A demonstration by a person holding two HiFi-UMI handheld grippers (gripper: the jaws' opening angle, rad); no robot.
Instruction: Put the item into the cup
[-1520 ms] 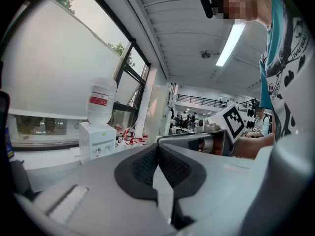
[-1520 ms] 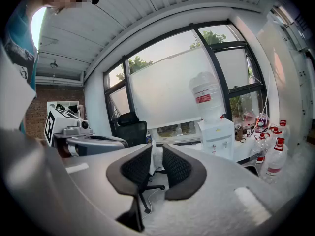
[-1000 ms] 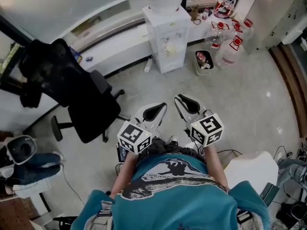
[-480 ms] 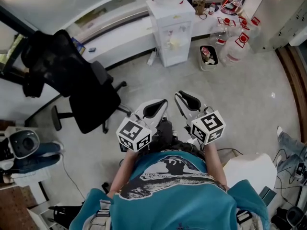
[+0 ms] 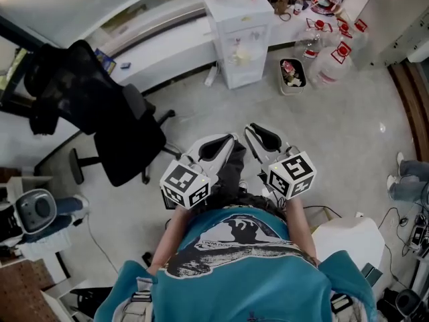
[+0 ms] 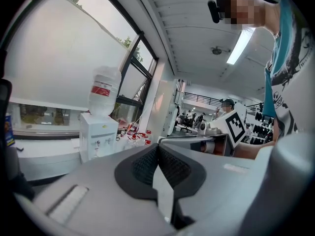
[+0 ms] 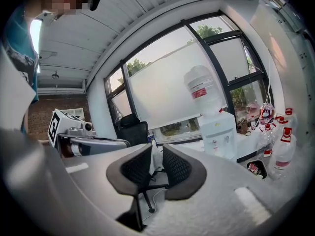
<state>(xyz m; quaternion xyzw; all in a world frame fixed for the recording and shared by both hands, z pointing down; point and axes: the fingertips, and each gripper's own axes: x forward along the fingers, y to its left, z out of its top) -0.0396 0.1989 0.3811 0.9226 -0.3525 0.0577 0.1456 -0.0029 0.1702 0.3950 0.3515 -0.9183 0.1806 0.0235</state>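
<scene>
Both grippers are held out in front of the person's teal shirt, roughly level above the floor. The left gripper has its jaws pressed together at the tips with nothing caught in them. The right gripper is just beside it, jaws spread a bit, and only the black office chair off at the far left shows through the gap. Far ahead is a white water dispenser, with a small bin and clear bottles to its right. Can't tell where the item or the cup is; no view gives that.
</scene>
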